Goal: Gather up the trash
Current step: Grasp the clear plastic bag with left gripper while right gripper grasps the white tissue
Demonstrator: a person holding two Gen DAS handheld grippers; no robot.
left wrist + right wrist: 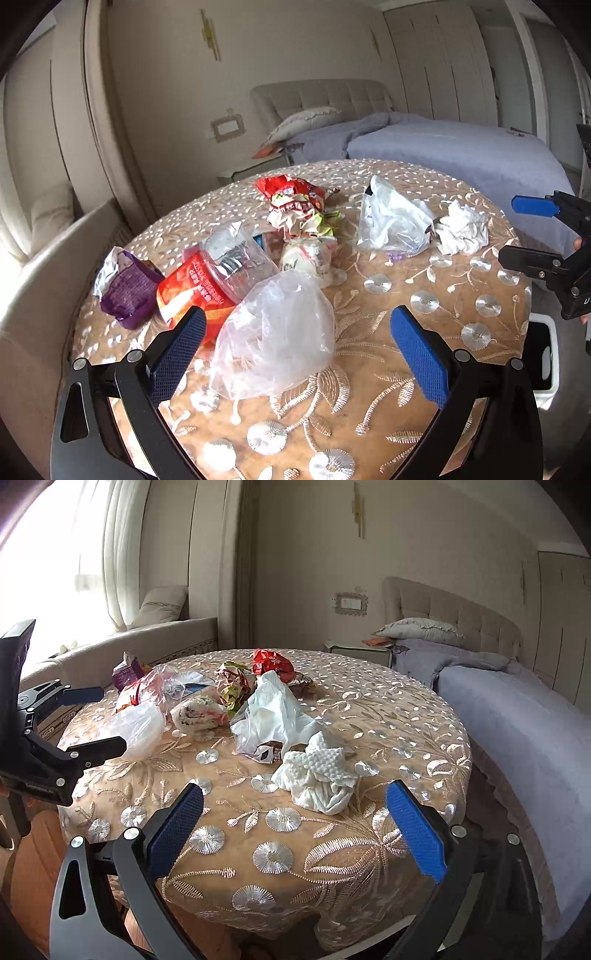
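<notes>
Both tongs unloaded. My left gripper (pixel 297 354) is spread wide at the near edge of the round table (pixel 424 398), straddling the clear plastic bag (pixel 275 332). My right gripper (pixel 293 830) is likewise wide apart, just short of the crumpled white tissue (pixel 319 779) near the table's right edge.

Trash, near to far:
- clear plastic bag ×1, nearest the left tongs
- white tissue ×1
- red snack pouch (pixel 195 295) ×1, and purple wrapper (pixel 127 291) ×1 at the left edge
- clear plastic cup (pixel 240 262) ×1, on its side, touching the red pouch
- white wrapped bundle (pixel 310 258) ×1, mid-table
- white plastic bag (pixel 391 221) ×1
- crumpled paper wrapper (pixel 303 219) ×1
- red bag (pixel 291 186) ×1, toward the far edge

Nine counted; smaller scraps may be hidden beneath.

Risks, as I judge them: the thin film could slip from the pads or snag the embroidered cloth and drag it; tissue may tear, leaving pieces. A white bin (pixel 543 354) seems to sit below the right edge.
</notes>
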